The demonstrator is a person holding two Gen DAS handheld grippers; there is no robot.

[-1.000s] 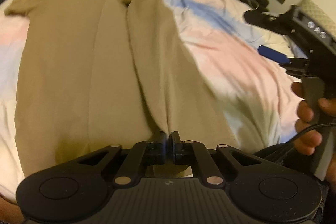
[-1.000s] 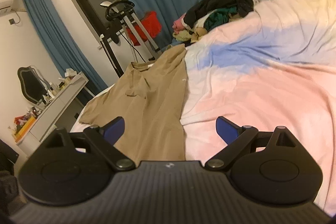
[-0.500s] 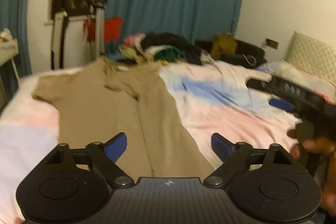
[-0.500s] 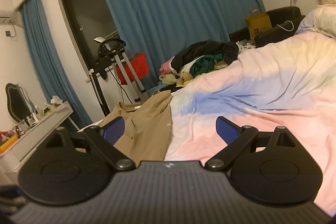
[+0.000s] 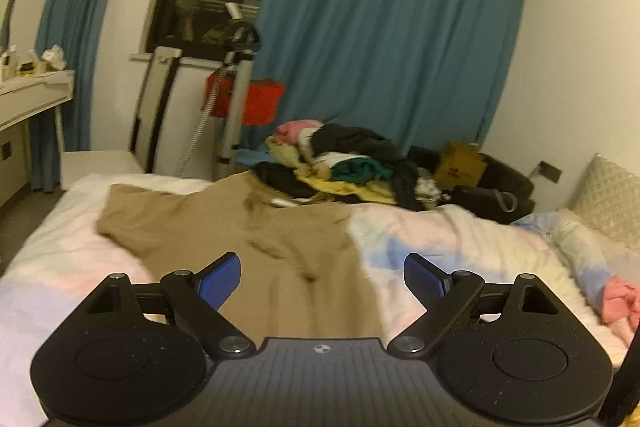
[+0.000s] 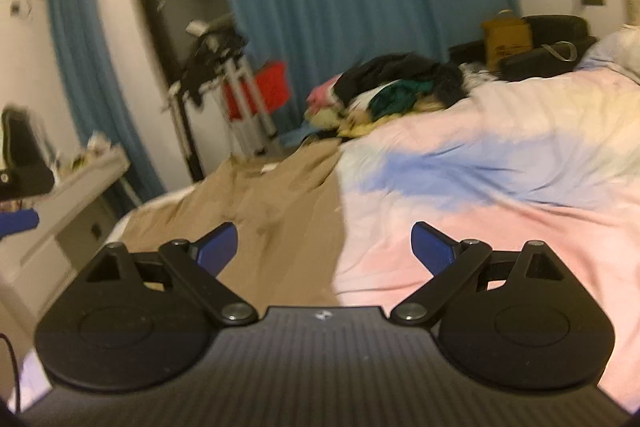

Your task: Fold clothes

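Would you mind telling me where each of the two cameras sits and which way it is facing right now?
Left wrist: on the left gripper, above the bed, facing the tan shirt, clothes pile and blue curtain; open fingers show.
Right wrist: on the right gripper, facing likewise, slightly right; open fingers, plus a blue fingertip of the left gripper at the left edge.
Shared: shirt, pile, curtain.
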